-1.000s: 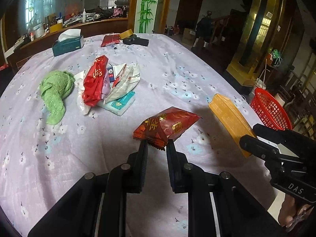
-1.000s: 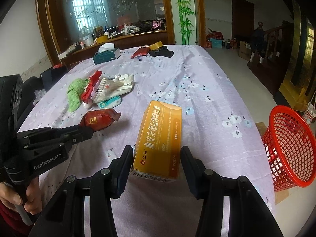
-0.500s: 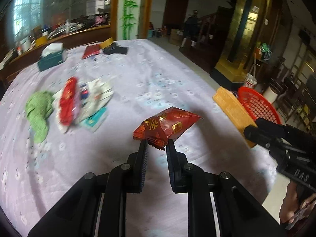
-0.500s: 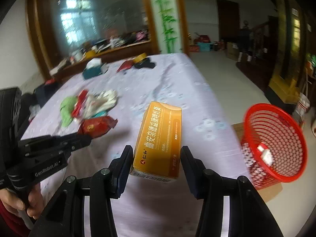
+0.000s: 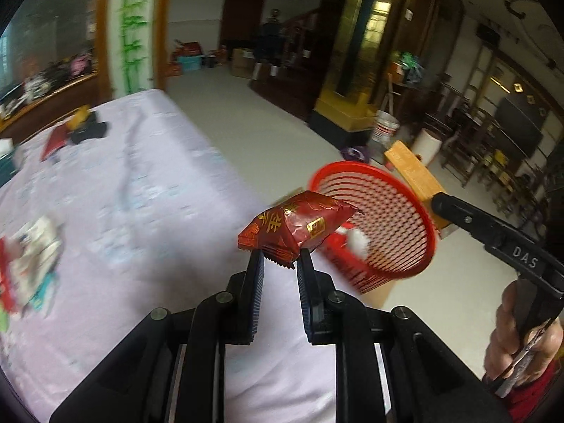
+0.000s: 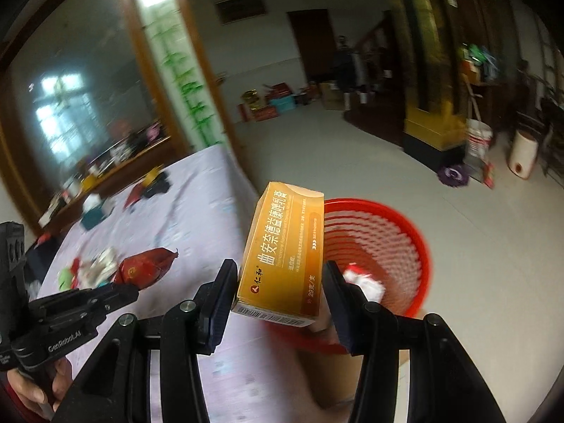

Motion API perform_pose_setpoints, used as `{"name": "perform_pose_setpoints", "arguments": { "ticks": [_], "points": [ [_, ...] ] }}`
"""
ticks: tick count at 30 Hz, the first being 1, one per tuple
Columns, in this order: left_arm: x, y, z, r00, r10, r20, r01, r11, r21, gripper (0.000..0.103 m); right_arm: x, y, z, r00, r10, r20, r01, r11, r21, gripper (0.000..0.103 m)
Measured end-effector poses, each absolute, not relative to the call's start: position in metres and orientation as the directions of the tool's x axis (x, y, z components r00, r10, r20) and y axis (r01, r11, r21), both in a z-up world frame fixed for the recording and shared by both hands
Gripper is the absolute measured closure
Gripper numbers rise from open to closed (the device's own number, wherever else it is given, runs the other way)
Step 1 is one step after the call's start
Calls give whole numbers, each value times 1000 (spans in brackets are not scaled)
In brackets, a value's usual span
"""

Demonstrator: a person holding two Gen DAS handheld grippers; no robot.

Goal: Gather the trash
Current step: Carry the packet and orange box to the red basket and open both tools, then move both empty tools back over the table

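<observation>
Two grippers, each loaded. Left wrist view: left gripper [image 5: 278, 264] clamped on the crimped edge of a red snack wrapper [image 5: 298, 227], held above the table's [image 5: 148, 190] purple cloth edge. Beyond it, on the floor, a red mesh basket [image 5: 387, 232] with white scraps inside. Right gripper's orange box [image 5: 412, 172] shows past the basket rim.

Right wrist view: right gripper [image 6: 280, 282] clamped across the orange box [image 6: 285, 250], which stands upright in front of the basket [image 6: 384, 243]. Blurred litter pile [image 6: 91, 268] lies on the table.
</observation>
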State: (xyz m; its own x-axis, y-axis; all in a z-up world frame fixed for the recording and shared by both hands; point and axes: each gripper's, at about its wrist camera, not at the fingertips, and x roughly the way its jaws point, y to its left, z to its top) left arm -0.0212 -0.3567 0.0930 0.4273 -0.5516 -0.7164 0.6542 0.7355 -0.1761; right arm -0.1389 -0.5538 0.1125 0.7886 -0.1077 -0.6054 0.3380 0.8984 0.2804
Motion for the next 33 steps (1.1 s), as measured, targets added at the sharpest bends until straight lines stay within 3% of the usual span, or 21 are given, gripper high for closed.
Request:
{"name": "perform_pose_setpoints", "arguments": {
  "ticks": [9, 11, 12, 13, 24, 33],
  "points": [
    [-2, -447, 71, 346, -563, -751, 697, 690, -196, 84, -131, -607, 104, 785, -111, -610, 377, 866, 328, 49],
    [3, -457, 67, 353, -554, -754, 693, 696, -188, 73, -126, -610, 100, 779, -118, -616, 384, 867, 319, 48],
    [3, -456, 67, 355, -554, -753, 690, 699, -189, 59, -126, -613, 99, 774, -127, -620, 396, 862, 318, 48],
    [3, -454, 68, 360, -557, -749, 688, 700, -190, 54, -126, -614, 99, 773, -133, -620, 403, 858, 319, 46],
    [-14, -372, 84, 460, -520, -719, 625, 766, -154, 46, -135, -568, 112, 814, -61, -577, 306, 891, 337, 43],
    [-23, -278, 85, 545, -422, -724, 496, 859, -128, 46, -102, -470, 105, 787, 58, -614, 138, 954, 267, 39]
  ]
}}
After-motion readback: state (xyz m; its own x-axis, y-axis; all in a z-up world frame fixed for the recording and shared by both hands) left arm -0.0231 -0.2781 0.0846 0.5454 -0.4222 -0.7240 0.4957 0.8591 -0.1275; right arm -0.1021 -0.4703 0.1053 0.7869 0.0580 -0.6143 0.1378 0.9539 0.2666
